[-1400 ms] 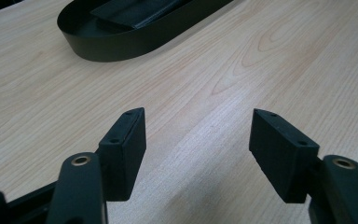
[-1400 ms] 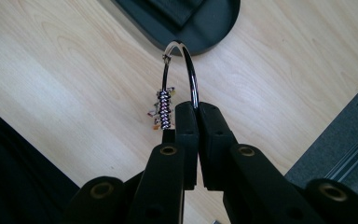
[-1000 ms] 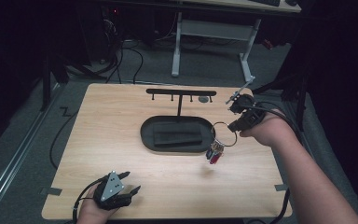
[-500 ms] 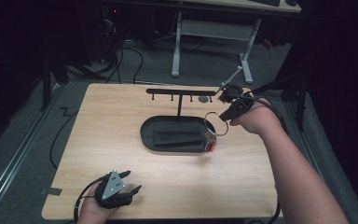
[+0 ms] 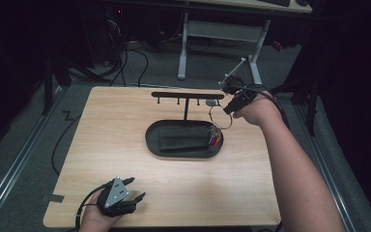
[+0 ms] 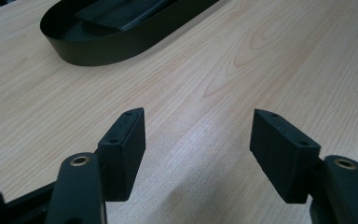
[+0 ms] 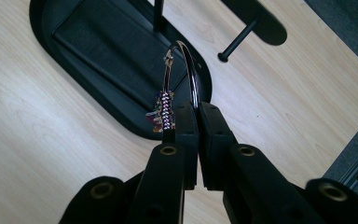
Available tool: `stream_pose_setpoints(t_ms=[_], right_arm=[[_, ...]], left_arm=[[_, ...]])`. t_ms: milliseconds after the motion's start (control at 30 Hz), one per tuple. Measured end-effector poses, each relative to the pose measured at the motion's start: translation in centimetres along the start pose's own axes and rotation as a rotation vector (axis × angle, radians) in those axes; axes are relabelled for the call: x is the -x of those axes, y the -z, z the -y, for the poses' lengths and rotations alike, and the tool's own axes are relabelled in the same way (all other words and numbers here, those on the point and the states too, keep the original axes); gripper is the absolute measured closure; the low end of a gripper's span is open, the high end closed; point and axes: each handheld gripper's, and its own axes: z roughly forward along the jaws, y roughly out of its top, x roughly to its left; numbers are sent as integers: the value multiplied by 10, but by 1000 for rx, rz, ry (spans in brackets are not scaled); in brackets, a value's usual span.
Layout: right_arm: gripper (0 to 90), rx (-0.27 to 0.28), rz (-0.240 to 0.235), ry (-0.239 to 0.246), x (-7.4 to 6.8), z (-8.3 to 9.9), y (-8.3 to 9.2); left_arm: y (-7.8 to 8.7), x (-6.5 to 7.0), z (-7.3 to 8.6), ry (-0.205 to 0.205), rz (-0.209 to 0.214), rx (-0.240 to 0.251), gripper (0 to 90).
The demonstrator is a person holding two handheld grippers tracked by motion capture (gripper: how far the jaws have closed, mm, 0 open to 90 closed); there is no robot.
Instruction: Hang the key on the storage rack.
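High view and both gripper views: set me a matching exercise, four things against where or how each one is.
Things:
1. silver metal key ring with coloured charms
2. black oval tray
3. left gripper
4. black T-shaped hook rack

States:
A. jaws apart above bare wood
B. stands upright from the tray
C. pinched in the right gripper
D. lies mid-table

Pairs: 1-C, 2-D, 3-A, 4-B

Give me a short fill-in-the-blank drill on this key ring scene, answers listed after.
1. The right tool is shut on the metal ____.
2. The left tool has its jaws ____.
3. The oval tray is coloured ____.
4. The charms hang over the tray's ____ end in the high view.

Missing words: ring; open; black; right
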Motion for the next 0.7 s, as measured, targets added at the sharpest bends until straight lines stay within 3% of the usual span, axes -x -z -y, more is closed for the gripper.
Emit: stream_pose_setpoints(t_ms=[200, 400, 700], right_arm=[[879, 2, 3, -28, 6, -10, -5], [878, 5, 22, -25, 11, -17, -7], [878, 14, 6, -54, 21, -14, -26]], left_arm=[[2, 1, 0, -2, -5, -2, 364], [4, 1, 2, -11, -8, -10, 365], [6, 3, 5, -14, -5, -22, 367]])
